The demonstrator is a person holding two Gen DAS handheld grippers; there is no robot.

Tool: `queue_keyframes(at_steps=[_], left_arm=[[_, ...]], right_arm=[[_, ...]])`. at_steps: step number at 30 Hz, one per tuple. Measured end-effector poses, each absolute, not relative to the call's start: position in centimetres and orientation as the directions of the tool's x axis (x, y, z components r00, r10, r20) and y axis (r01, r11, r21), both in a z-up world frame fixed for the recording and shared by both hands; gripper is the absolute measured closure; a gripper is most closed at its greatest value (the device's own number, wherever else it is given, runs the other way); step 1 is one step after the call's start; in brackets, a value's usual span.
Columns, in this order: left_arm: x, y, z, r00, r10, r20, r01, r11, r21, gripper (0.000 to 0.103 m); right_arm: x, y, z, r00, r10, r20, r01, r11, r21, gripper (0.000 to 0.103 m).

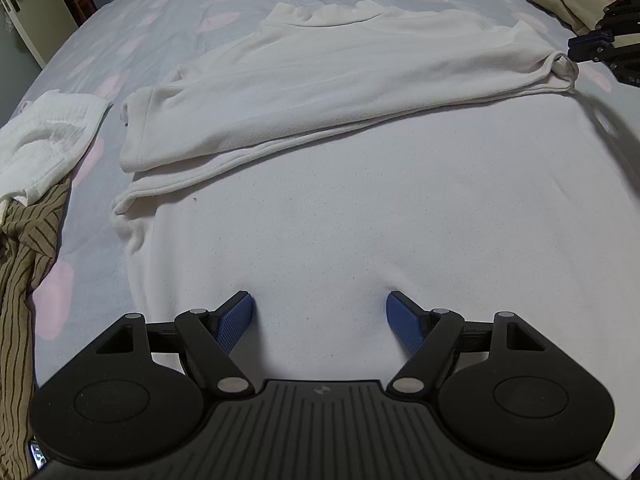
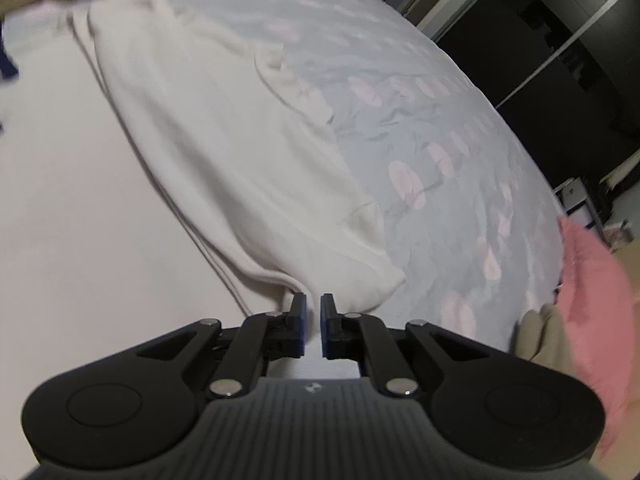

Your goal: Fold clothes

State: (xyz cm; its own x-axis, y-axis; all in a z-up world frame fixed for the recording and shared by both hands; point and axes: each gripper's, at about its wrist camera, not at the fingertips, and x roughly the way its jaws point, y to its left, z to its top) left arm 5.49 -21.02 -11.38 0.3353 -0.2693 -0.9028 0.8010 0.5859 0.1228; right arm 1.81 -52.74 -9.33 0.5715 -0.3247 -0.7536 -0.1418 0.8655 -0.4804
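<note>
The left gripper (image 1: 320, 312) is pressing, jaws apart, on the white fleece garment (image 1: 360, 200), while the right gripper (image 2: 314, 326) at two o'clock is pinching its folded sleeve cuff (image 2: 360, 280) between nearly closed jaws.

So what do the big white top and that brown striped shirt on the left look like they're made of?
The white top looks like fleece or brushed knit: matte, softly napped, thick rounded fold edges. The brown striped shirt looks like thin woven cloth, maybe cotton, from its crisp dark stripes and fine creases. Neither fibre can be confirmed by sight.
</note>
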Motion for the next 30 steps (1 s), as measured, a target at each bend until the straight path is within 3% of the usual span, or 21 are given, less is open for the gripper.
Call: queue_keyframes(at_steps=[4,6,8,12,17,19,20,22,29,30], left_arm=[[5.5,-21.0,-11.4,0.334,-0.269,-0.903,0.801,0.586,0.122,0.03],[5.5,-21.0,-11.4,0.333,-0.269,-0.904,0.801,0.586,0.121,0.03],[5.5,-21.0,-11.3,0.331,-0.27,-0.904,0.801,0.586,0.118,0.03],[5.6,-21.1,-11.4,0.327,-0.271,-0.905,0.801,0.588,0.114,0.03],[5.4,-21.4,-11.6,0.337,-0.261,-0.905,0.801,0.584,0.13,0.029],[5.3,-21.5,-11.6,0.341,-0.257,-0.904,0.801,0.583,0.136,0.029],[5.3,-21.5,-11.6,0.342,-0.256,-0.904,0.8,0.583,0.138,0.029],[5.3,-21.5,-11.6,0.344,-0.256,-0.903,0.799,0.585,0.139,0.029],[5.4,-21.4,-11.6,0.346,-0.26,-0.902,0.798,0.587,0.136,0.029],[5.4,-21.4,-11.6,0.345,-0.261,-0.902,0.798,0.588,0.136,0.029]], right_arm=[[2.6,-52.4,-10.3,0.56,-0.33,-0.76,-0.177,0.849,-0.498,0.093],[3.1,-52.3,-10.8,0.555,-0.332,-0.763,-0.194,0.84,-0.507,0.082],[3.5,-52.2,-11.2,0.55,-0.34,-0.763,-0.197,0.835,-0.514,0.088],[3.5,-52.8,-10.1,0.56,-0.312,-0.767,-0.14,0.877,-0.459,0.088],[2.3,-54.5,-8.0,0.581,-0.267,-0.769,-0.039,0.934,-0.354,0.088],[2.1,-54.7,-8.2,0.577,-0.274,-0.769,-0.016,0.938,-0.346,0.082],[2.1,-54.5,-8.6,0.574,-0.288,-0.767,-0.014,0.933,-0.361,0.076],[2.4,-53.5,-9.5,0.566,-0.317,-0.761,-0.063,0.904,-0.424,0.074],[3.2,-49.5,-12.8,0.571,-0.407,-0.713,-0.276,0.722,-0.634,0.076],[3.2,-49.1,-13.1,0.582,-0.411,-0.702,-0.295,0.697,-0.654,0.084]])
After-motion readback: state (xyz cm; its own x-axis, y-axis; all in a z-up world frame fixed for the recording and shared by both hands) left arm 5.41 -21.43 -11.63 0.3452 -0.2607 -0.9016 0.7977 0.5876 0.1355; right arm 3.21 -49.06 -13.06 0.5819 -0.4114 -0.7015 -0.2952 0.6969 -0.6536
